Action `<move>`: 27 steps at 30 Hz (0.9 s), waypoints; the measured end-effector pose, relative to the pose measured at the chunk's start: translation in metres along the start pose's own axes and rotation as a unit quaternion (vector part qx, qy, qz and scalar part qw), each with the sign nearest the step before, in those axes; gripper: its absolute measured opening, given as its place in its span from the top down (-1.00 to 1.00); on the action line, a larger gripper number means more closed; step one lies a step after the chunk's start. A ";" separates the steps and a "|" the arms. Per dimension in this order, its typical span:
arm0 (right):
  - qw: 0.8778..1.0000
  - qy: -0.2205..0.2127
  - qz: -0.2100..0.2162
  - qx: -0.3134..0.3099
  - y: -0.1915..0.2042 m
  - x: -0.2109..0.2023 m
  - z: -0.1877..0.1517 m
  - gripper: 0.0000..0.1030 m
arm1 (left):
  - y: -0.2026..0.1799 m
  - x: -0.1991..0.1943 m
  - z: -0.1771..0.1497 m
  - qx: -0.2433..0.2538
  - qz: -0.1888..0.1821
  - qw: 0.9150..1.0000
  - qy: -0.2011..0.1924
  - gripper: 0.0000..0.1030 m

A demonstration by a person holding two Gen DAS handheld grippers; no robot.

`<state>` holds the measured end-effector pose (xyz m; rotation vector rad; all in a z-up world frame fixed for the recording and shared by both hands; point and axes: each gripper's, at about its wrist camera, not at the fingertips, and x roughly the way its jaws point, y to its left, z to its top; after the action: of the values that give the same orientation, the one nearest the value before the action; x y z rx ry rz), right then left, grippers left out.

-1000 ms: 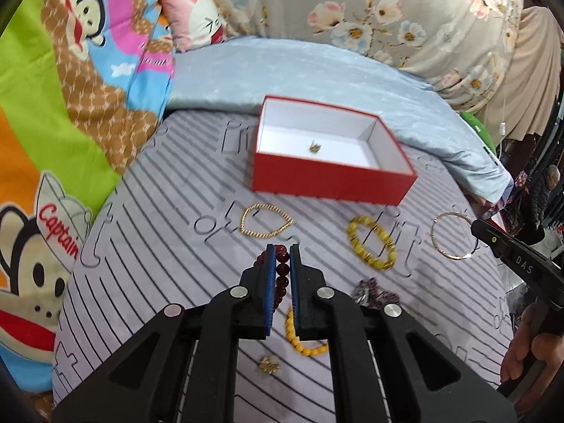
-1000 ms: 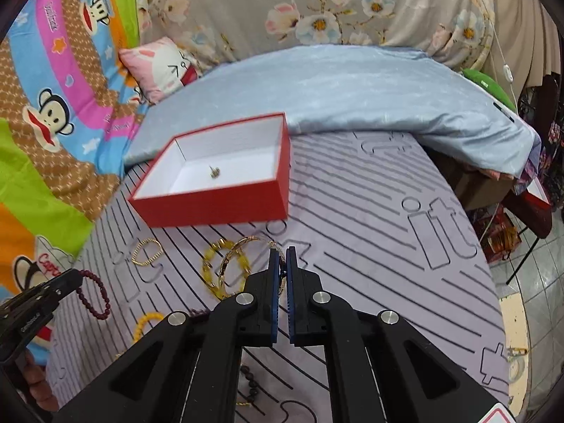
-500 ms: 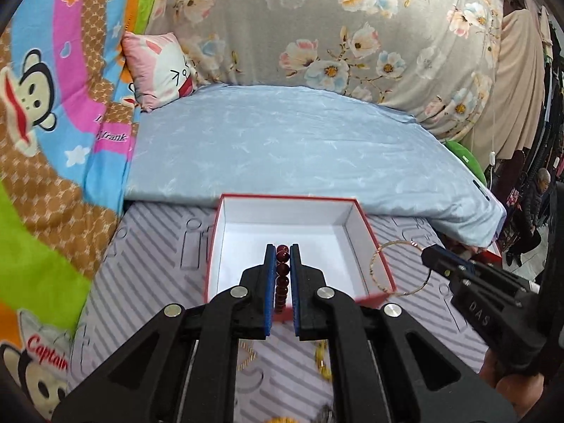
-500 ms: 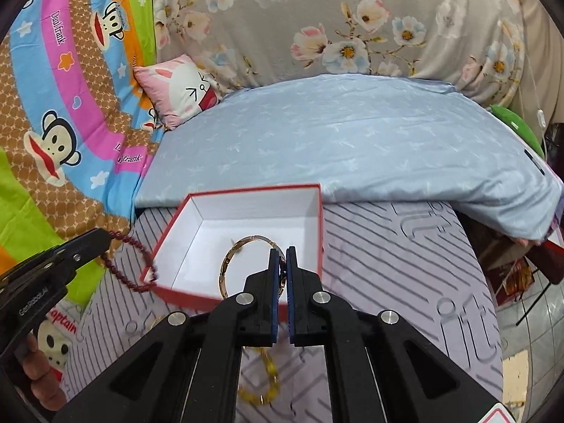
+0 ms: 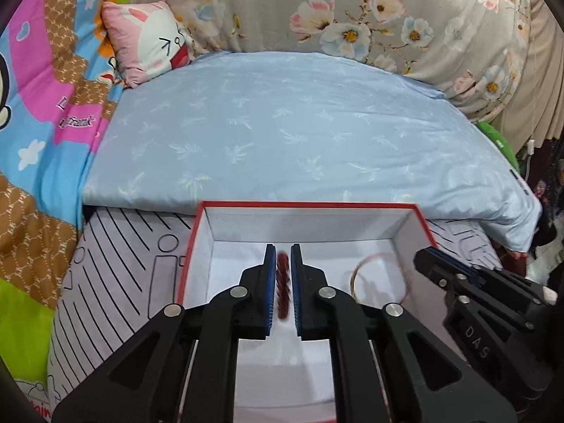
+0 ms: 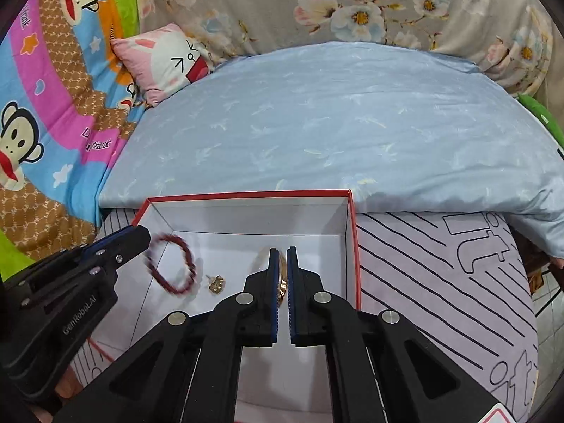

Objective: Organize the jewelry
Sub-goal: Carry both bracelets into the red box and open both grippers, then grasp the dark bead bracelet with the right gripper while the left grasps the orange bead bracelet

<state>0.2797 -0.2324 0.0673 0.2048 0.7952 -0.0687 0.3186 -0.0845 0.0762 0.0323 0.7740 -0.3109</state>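
Note:
A red box with a white inside lies on the striped grey cover. Both grippers are over it. My left gripper has opened a little; the dark red bead bracelet is blurred between its jaws and seems to be dropping away from them. My right gripper is also slightly parted, with the thin gold bangle between its pads. A small gold earring lies on the box floor.
A light blue quilt lies folded just behind the box. A pink cartoon pillow and a colourful monkey blanket are at the left. The bed's edge drops off at the right.
Both grippers moved forward from the cover to over the box, carrying the bracelet and bangle. Both jaws have now parted slightly; the red bracelet blurs as it falls.

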 end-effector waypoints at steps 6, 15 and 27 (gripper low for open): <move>1.000 -0.022 -0.011 -0.002 0.002 -0.014 -0.001 0.23 | -0.001 -0.008 -0.002 0.003 0.023 1.000 -0.018 -0.08; 0.997 -0.064 -0.030 -0.029 0.012 -0.083 -0.025 -0.06 | -0.002 -0.056 -0.023 -0.001 0.015 1.000 -0.017 -0.25; 0.998 -0.041 -0.044 -0.021 0.000 -0.158 -0.121 -0.15 | 0.024 -0.139 -0.120 -0.011 0.027 1.000 0.005 -0.65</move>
<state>0.0845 -0.2099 0.0972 0.1257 0.7231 -0.1425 0.1498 -0.0076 0.0844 0.0348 0.7859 -0.2520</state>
